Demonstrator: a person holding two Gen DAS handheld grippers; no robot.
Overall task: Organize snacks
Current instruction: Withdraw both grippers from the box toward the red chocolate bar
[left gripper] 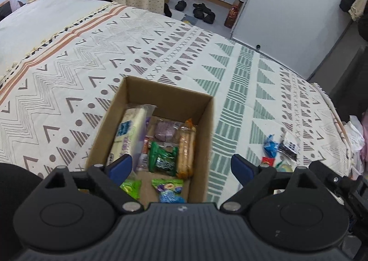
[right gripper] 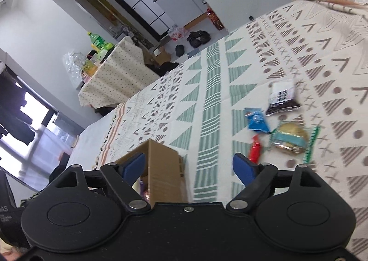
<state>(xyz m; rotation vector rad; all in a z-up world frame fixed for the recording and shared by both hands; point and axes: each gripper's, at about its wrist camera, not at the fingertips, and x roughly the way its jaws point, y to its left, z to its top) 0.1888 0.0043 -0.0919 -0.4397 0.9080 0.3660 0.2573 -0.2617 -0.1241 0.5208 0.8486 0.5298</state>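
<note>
Item: cardboard box (left gripper: 161, 136), open-topped, on the patterned bedspread (left gripper: 69, 72), left of the loose goods. Contents, left to right: long white packet (left gripper: 128, 132) leaning on the left wall, green packet (left gripper: 162, 157), purple packet (left gripper: 164, 133), orange biscuit sleeve (left gripper: 186, 148); further green and blue wrappers at the near end.

Item: loose snacks, right of the box and well apart from it: blue packet (right gripper: 256, 120), red packet (right gripper: 255, 150), round biscuit pack (right gripper: 291, 138), black-and-white packet (right gripper: 281, 96).

Step, as judged: partly done; four pieces remain to box. The next move calls for the right tool to reach the loose group and close on one packet.

Left gripper (left gripper: 181, 166): spread wide, empty, hovering over the box's near end, touching nothing.

Right gripper (right gripper: 188, 165): spread wide, empty, above the bedspread between box and loose snacks.
</note>
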